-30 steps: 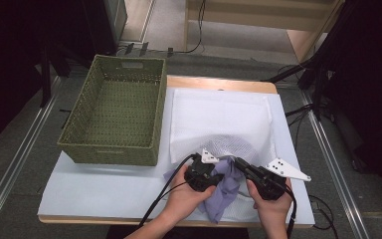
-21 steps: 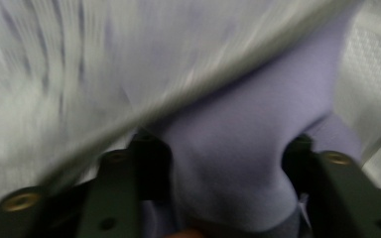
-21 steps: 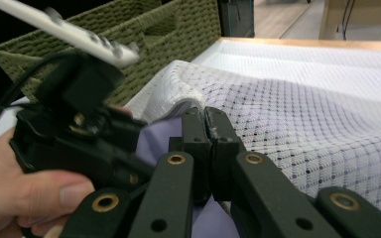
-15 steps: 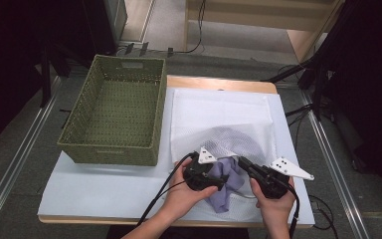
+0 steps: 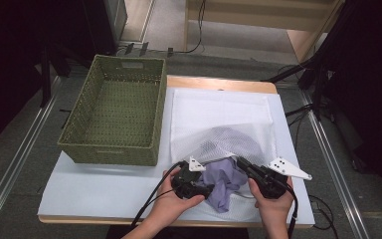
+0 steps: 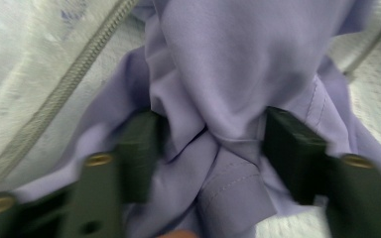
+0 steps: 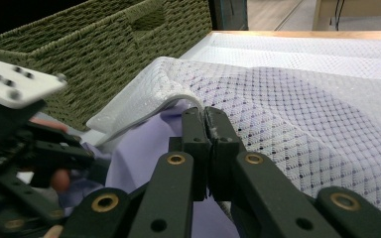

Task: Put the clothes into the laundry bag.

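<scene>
A lilac garment [image 5: 224,181] lies half inside the mouth of a white mesh bag [image 5: 229,139] near the table's front edge. My left gripper [image 5: 206,189] reaches in from the left. In the left gripper view its jaws [image 6: 213,148] have just been closing, and a bunched fold of the garment [image 6: 228,59] is pinched between the pads. My right gripper [image 7: 206,119] is shut on the bag's zippered rim and holds the mouth lifted over the garment [image 7: 144,148]. The right gripper [image 5: 239,163] sits at the bag's right side in the high view.
A green woven basket [image 5: 109,119] stands at the left of the table, close to the bag. The pale table cover [image 5: 104,184] is bare in front of it. The person's hands hold both grippers at the front edge. Cables trail off toward the person.
My left gripper has shifted a little right and down onto the lilac garment, and its jaws now grip the cloth. The right gripper has kept still on the bag's rim.
</scene>
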Demonstrator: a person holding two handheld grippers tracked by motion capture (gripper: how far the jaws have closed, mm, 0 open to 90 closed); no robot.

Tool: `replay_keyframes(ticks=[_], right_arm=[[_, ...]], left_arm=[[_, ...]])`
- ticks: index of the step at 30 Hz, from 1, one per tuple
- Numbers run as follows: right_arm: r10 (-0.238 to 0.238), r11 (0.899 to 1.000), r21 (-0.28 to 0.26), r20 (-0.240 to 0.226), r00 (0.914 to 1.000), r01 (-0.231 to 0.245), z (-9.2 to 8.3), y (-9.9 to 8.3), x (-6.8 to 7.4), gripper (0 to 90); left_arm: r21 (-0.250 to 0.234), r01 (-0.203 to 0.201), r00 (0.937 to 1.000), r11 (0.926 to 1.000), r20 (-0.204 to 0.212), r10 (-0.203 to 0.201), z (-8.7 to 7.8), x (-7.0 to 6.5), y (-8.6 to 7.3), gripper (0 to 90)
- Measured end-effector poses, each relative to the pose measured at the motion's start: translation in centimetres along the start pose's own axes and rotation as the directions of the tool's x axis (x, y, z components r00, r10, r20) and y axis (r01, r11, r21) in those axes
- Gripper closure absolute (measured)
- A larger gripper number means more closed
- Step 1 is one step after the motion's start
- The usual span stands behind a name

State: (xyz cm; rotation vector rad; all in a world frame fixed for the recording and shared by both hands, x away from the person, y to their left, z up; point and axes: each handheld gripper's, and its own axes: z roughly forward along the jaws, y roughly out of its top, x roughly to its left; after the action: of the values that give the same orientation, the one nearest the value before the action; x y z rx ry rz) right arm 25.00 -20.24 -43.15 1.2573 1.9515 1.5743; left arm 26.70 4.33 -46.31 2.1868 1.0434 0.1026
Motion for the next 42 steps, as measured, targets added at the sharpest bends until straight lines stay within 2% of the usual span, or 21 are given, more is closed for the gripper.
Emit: replay_keyframes(ticks=[3,5,9,11,13,15,16,18,20,21,23,26,28,32,35,37,42], right_arm=[[0.005,1.000,0.000,-0.004,1.0000,-0.005,-0.1,0.0,0.0,89.3],[0.002,1.000,-0.005,-0.007,1.0000,-0.002,-0.1,0.1,0.0,89.3],[-0.006,1.000,-0.012,-0.019,0.9998,0.006,-0.2,0.2,0.4,89.3],[-0.006,1.000,-0.018,-0.023,0.9997,0.005,-0.3,0.4,0.6,89.2],[-0.010,1.000,-0.024,-0.024,0.9997,0.009,-0.4,0.5,0.7,89.2],[-0.011,1.000,-0.027,-0.024,0.9996,0.010,-0.5,0.6,0.7,89.2],[-0.005,1.000,-0.028,-0.024,0.9997,0.004,-0.6,0.6,0.7,89.3],[-0.003,1.000,-0.024,-0.023,0.9997,0.002,-0.6,0.5,0.5,89.3],[-0.001,1.000,-0.019,-0.020,0.9998,0.000,-0.6,0.4,0.3,89.2],[0.000,1.000,-0.016,-0.018,0.9998,-0.001,-0.6,0.4,0.3,89.2],[-0.001,1.000,-0.015,-0.016,0.9999,0.001,-0.7,0.3,0.1,89.2],[0.004,1.000,-0.015,-0.015,0.9999,-0.004,-0.6,0.3,-0.1,89.2],[0.006,1.000,-0.016,-0.012,0.9999,-0.006,-0.6,0.3,-0.2,89.2],[0.007,1.000,-0.017,-0.012,0.9999,-0.007,-0.6,0.3,-0.2,89.2],[0.005,1.000,-0.014,-0.010,0.9999,-0.005,-0.6,0.3,-0.1,89.2],[0.004,1.000,-0.011,-0.010,0.9999,-0.004,-0.6,0.3,-0.1,89.1],[0.000,1.000,-0.008,-0.009,1.0000,0.000,-0.4,0.2,0.0,89.2]], left_arm=[[-0.001,0.015,0.9991,0.9999,0.041,-0.015,0.1,0.0,0.5,69.6],[-0.030,0.028,0.9956,0.9991,0.090,-0.026,0.0,-0.2,1.0,84.0],[-0.115,0.022,0.9899,0.9932,0.142,-0.005,-0.5,-1.1,2.2,87.3],[-0.157,0.000,0.9906,0.9875,0.135,0.022,-0.8,-1.8,3.0,87.2],[-0.185,-0.020,0.9899,0.9824,0.134,0.046,-0.8,-2.2,3.8,86.4],[-0.183,-0.067,0.9936,0.9808,0.078,0.082,-0.3,-2.3,4.4,85.0],[-0.169,-0.077,0.9954,0.9826,0.044,0.086,0.4,-2.1,4.4,84.2],[-0.114,-0.052,0.9987,0.9922,-0.004,0.052,2.0,-1.2,4.1,83.1],[-0.072,-0.030,0.9991,0.9970,-0.031,0.028,3.3,-0.2,3.4,82.3],[-0.065,-0.022,0.9994,0.9976,-0.029,0.020,3.5,0.1,3.1,80.4],[-0.084,-0.013,0.9999,0.9964,-0.009,0.012,3.2,0.2,2.8,73.9],[-0.123,-0.035,0.9985,0.9917,0.038,0.040,1.7,-0.1,2.6,57.3],[-0.151,-0.044,0.9968,0.9875,0.060,0.053,0.4,-0.3,2.5,51.0],[-0.171,-0.053,0.9957,0.9839,0.065,0.065,-1.6,-0.3,1.7,45.5],[-0.156,-0.057,0.9955,0.9861,0.066,0.068,-2.4,-0.3,0.7,44.0],[-0.137,-0.065,0.9953,0.9884,0.063,0.074,-2.4,-0.3,0.1,42.8],[-0.030,-0.054,0.9984,0.9981,-0.018,0.053,-0.1,-0.6,-0.7,43.8]])
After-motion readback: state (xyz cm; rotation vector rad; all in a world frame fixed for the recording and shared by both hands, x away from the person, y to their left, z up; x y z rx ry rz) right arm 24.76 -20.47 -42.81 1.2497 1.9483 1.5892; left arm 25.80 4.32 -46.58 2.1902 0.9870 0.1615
